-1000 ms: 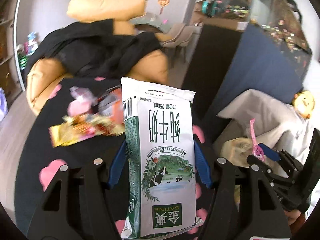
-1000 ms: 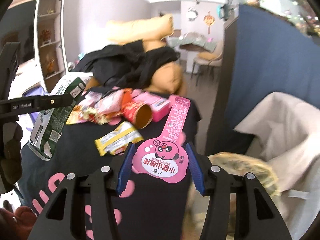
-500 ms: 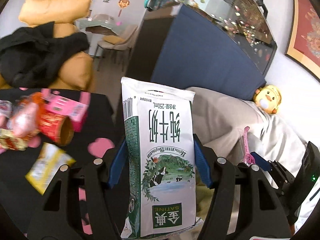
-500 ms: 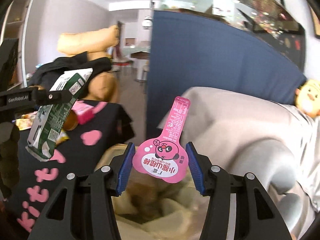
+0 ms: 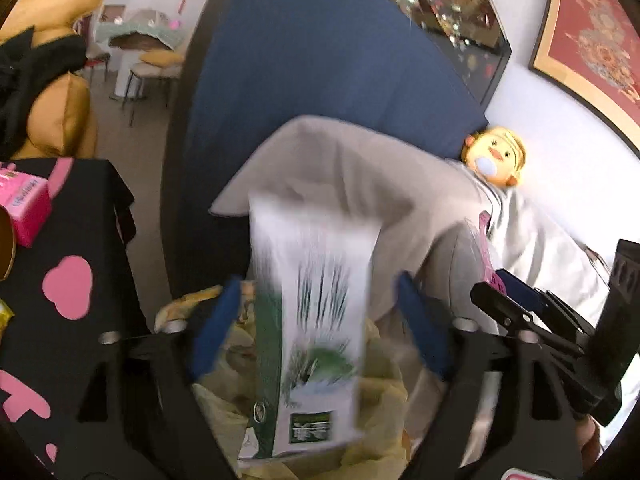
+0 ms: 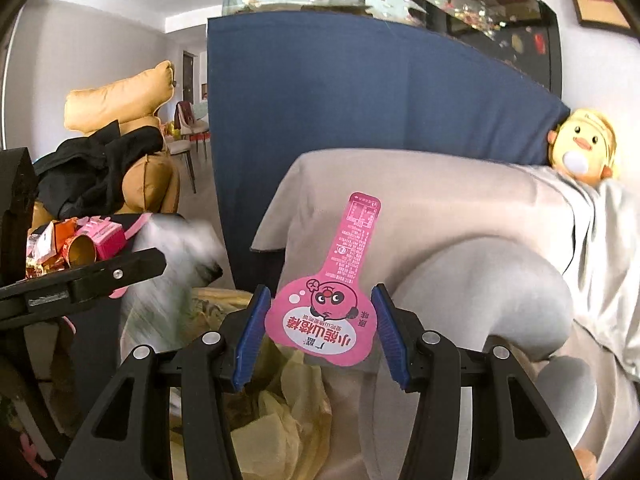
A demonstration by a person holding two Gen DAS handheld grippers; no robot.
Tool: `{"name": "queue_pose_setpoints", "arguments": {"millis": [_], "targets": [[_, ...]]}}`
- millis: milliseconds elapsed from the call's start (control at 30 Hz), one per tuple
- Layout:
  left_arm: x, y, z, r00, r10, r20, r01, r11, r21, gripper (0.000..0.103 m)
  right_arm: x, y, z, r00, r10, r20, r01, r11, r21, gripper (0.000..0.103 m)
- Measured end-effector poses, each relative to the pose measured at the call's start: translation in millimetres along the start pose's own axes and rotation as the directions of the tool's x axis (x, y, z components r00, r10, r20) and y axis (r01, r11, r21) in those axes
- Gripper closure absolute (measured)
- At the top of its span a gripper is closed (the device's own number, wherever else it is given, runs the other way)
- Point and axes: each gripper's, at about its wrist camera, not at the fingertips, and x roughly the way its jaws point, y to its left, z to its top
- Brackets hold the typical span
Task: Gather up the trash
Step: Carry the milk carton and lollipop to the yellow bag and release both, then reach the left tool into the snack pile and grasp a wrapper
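The white and green milk carton is blurred and loose between the opening jaws of my left gripper; the blue pads stand clear of its sides. It hangs over the yellow trash bag. In the right wrist view the carton is a blur beside my left gripper's finger. My right gripper is shut on a pink bear-shaped wrapper, held upright above the same bag. That gripper also shows at the right edge of the left wrist view.
To the left is the black table with pink shapes, a pink box, a paper tube and several wrappers. Behind the bag are a grey covered sofa, a blue panel and a yellow duck plush.
Both grippers swung right from over the table to over the trash bag. The left jaws spread and the milk carton came free and slipped down. The right grip is unchanged.
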Motion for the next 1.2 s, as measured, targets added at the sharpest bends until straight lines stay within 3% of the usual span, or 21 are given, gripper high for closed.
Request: {"name": "queue_pose_setpoints", "arguments": {"millis": [67,267,500,600,667,967,1200], "targets": [[-3,8,-2,1.0,0.029,-0.005,-0.029,0.999,-0.021,0.011,6,0,-4,1.0,0.021,-0.016,-0.021,1.0,0.01,0.054],[-34,34,-8,0.992,0.123,-0.023,-0.124,0.992,-0.028,0.011,19,27,-17,0.991,0.129,-0.046,-0.128,0.992,0.011,0.054],[-79,73,-30,0.973,0.228,-0.045,-0.229,0.973,-0.023,0.01,50,84,-37,0.964,0.222,-0.146,-0.231,0.972,-0.042,0.054],[-99,92,-38,0.965,0.258,-0.053,-0.26,0.965,-0.042,0.01,66,93,-44,0.939,0.282,-0.198,-0.292,0.956,-0.024,0.05],[-111,105,-42,0.961,0.273,-0.049,-0.276,0.959,-0.065,0.01,71,98,-48,0.936,0.271,-0.225,-0.284,0.959,-0.027,0.038],[-160,157,-58,0.924,0.381,-0.03,-0.381,0.915,-0.134,0.01,56,115,-40,0.939,0.273,-0.21,-0.294,0.953,-0.073,0.038],[-195,203,-75,0.892,0.448,-0.068,-0.451,0.864,-0.226,0.01,38,160,-27,0.938,0.286,-0.197,-0.321,0.931,-0.174,0.038]]}}
